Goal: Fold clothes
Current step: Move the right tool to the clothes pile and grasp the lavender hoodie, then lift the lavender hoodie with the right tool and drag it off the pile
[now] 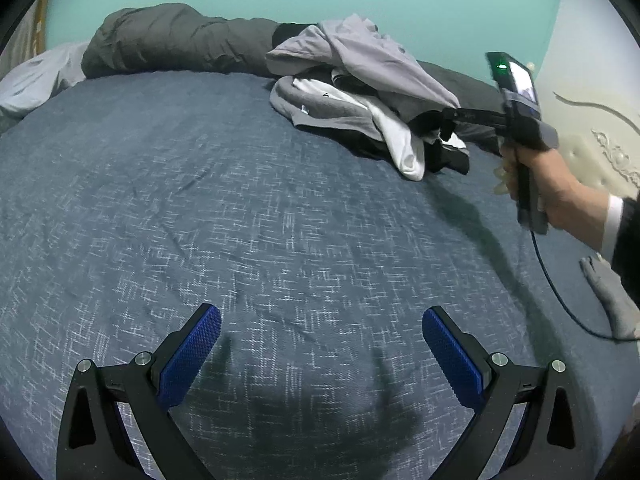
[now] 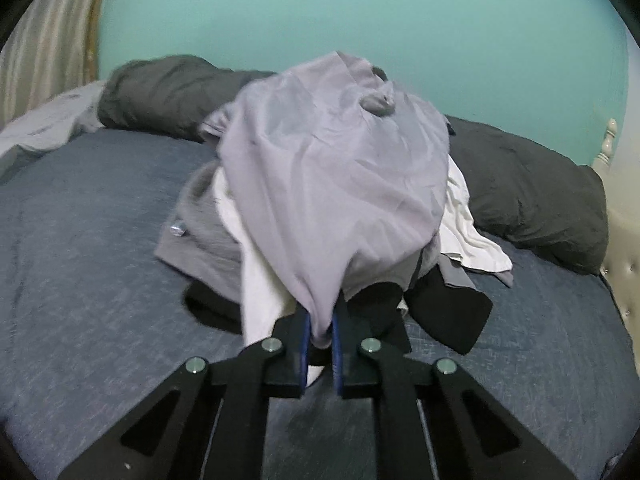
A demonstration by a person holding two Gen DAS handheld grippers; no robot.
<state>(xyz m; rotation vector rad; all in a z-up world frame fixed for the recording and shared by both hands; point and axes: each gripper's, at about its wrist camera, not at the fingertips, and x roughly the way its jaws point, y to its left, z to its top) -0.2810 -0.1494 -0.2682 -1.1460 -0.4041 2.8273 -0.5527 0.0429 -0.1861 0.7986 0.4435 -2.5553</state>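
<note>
A pile of clothes (image 1: 352, 104) lies at the far right of the bed: a light lilac-grey shirt (image 2: 332, 184) on top, with white (image 2: 260, 288), grey (image 2: 200, 232) and black (image 2: 448, 312) garments beneath. My right gripper (image 2: 320, 330) is shut on the near hem of the lilac-grey shirt, which is drawn up toward the camera. In the left wrist view the right gripper (image 1: 446, 118) meets the pile's near edge, held by a hand (image 1: 552, 184). My left gripper (image 1: 322, 326) hangs open above bare bedspread, nothing between its blue pads (image 1: 192, 356).
A blue woven bedspread (image 1: 200, 208) covers the bed. Dark grey pillows (image 2: 532, 196) and a dark rolled duvet (image 1: 176, 40) line the far edge by the teal wall. A cream tufted headboard (image 1: 592, 120) stands at right. A small grey cloth (image 1: 612, 300) and a blue cable (image 1: 560, 292) lie near the right edge.
</note>
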